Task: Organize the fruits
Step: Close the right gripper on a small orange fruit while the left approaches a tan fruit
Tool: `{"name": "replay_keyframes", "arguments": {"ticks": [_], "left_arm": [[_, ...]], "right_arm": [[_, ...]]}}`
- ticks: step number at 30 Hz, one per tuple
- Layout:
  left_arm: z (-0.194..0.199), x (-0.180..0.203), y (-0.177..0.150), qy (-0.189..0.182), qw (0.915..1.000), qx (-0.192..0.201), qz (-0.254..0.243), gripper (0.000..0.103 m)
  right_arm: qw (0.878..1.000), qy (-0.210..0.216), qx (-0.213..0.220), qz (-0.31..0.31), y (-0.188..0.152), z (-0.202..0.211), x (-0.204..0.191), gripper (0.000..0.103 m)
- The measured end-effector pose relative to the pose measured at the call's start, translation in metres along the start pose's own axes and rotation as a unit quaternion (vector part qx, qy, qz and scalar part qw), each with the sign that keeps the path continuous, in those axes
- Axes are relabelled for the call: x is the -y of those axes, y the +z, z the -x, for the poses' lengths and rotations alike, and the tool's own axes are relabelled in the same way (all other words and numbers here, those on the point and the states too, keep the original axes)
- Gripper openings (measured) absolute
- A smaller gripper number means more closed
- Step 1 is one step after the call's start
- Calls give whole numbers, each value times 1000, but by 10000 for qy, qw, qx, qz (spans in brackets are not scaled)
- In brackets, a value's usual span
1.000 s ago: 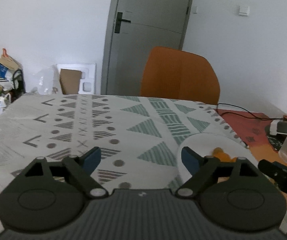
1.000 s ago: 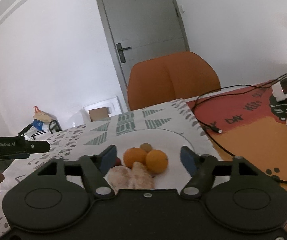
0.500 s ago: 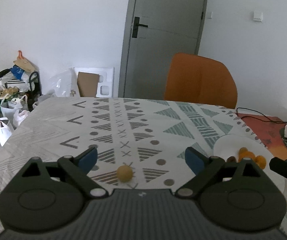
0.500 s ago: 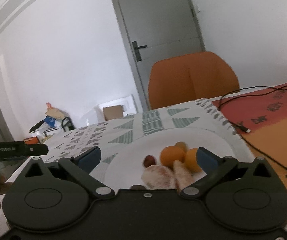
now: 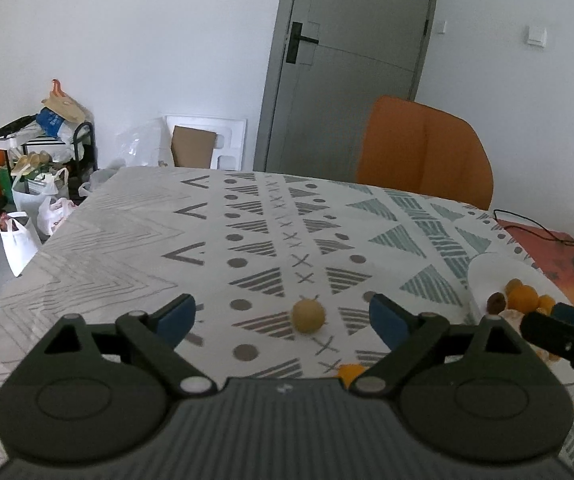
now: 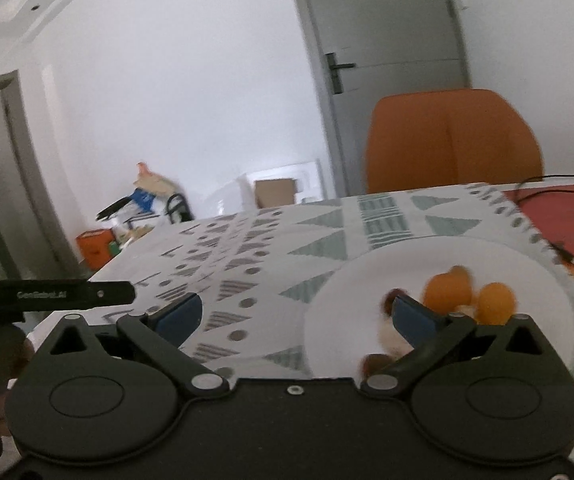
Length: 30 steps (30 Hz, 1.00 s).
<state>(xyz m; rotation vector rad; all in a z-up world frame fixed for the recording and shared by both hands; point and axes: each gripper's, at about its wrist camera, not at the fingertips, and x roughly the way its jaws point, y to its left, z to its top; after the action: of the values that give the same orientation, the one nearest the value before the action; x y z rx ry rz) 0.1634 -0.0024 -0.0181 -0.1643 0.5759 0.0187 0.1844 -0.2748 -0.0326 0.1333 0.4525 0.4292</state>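
A small yellow round fruit (image 5: pixel 308 315) lies on the patterned tablecloth (image 5: pixel 247 240), just ahead of my open, empty left gripper (image 5: pixel 283 318) and between its fingers. A small orange fruit (image 5: pixel 350 370) peeks out at the gripper body's edge. A white plate (image 5: pixel 487 270) at the right holds oranges (image 5: pixel 523 297) and a dark fruit (image 5: pixel 495 302). My right gripper (image 6: pixel 295 314) is open and empty above the cloth, left of the plate (image 6: pixel 507 258) with its oranges (image 6: pixel 447 290) and peeled segments.
An orange chair (image 5: pixel 423 152) stands behind the table by a grey door (image 5: pixel 347 68). A red mat with a black cable (image 6: pixel 567 208) lies right of the plate. Bags and boxes (image 5: pixel 35 160) clutter the floor at the left.
Both grippers swung left and back. The yellow fruit came into the left view between the fingers. The plate shifted to the right in both views.
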Motion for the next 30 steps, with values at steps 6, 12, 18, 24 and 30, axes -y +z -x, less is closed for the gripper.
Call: {"name": "replay_keyframes", "arguments": {"ticks": [6,12,18,24,30], "left_arm": [[3,-24,-7,18,9999,-37,148,91],[6,-41,-13,12,9998,-48,169,89],[9,-60,-17,46,9995,-28,298,89],[10,-74,-18,116,9992,-48,383,89],[8,-82,-18,177,9989,-87,421,89]], "right_arm": [[9990,277,-276,220,-3,-15,-24,96],[9964,457,-581,414,-8,-31,-47,88],[9929,557,-845,626,-13,-46,-66,78],[9892,608,-1061,809,-18,-60,-80,66],[9841,576,-1293,1074,-26,-74,-88,21]]}}
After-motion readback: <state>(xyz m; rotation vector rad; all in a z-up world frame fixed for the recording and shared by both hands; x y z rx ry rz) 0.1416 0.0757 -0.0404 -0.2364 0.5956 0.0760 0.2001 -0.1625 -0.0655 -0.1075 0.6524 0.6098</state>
